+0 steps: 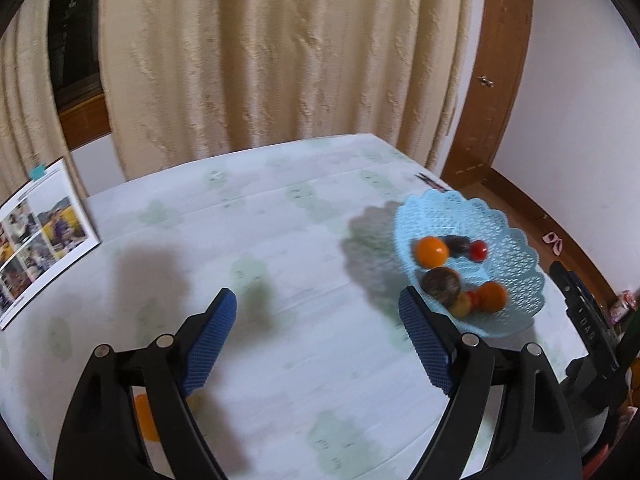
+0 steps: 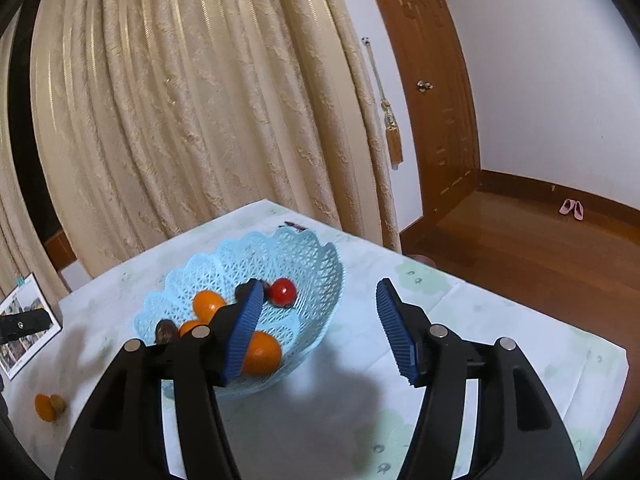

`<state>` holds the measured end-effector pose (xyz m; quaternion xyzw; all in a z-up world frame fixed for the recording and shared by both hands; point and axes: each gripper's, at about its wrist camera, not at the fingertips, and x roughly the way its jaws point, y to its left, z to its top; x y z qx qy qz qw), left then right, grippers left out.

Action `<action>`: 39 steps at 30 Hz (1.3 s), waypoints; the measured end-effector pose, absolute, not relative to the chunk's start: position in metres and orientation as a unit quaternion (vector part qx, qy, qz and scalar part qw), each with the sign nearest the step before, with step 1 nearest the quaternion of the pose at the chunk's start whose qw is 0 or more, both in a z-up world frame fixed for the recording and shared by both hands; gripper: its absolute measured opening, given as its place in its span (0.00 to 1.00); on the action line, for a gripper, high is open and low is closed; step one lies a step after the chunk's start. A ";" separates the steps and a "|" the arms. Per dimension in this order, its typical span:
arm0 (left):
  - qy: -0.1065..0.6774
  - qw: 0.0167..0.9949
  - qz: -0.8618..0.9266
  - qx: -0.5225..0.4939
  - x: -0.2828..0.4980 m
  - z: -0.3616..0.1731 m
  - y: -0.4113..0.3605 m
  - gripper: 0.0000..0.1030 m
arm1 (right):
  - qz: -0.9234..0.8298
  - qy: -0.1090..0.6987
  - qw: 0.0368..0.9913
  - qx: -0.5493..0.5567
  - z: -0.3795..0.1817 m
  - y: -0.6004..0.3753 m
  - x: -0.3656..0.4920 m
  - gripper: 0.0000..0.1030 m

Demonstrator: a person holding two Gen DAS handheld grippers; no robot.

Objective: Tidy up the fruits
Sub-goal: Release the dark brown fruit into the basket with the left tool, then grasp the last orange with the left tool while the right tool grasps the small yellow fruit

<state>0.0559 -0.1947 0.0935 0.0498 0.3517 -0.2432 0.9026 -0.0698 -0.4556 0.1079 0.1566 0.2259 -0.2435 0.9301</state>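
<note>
A light blue lattice basket (image 2: 304,264) stands on the pale tablecloth and holds several fruits: a red one (image 2: 283,292), two oranges (image 2: 208,304) and a brown one (image 2: 166,330). My right gripper (image 2: 320,286) is open and empty, its left finger over the basket's bowl. In the left wrist view the basket (image 1: 516,240) lies to the right of my left gripper (image 1: 318,300), which hangs open and empty over bare cloth. One orange (image 2: 44,407) and a small brown fruit (image 2: 59,403) lie together on the table, far left of the basket.
A sheet of printed photos (image 1: 40,236) lies at the table's left edge. A cream curtain (image 1: 280,60) hangs behind the table. The table's right corner drops to a wooden floor (image 2: 520,248) beside a door; pink slippers (image 2: 573,208) lie there.
</note>
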 end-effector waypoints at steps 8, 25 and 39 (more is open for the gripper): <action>0.365 0.912 -0.186 0.025 0.062 0.082 -0.128 0.81 | -0.189 0.250 0.937 0.154 0.107 -0.422 -0.062 0.66; 0.423 0.896 -0.133 0.015 0.057 0.023 -0.051 0.80 | -0.052 0.312 0.942 0.114 0.110 -0.323 -0.024 0.68; 0.440 0.881 -0.175 0.003 0.056 0.002 -0.055 0.36 | 0.039 0.368 0.924 0.094 0.096 -0.271 -0.003 0.68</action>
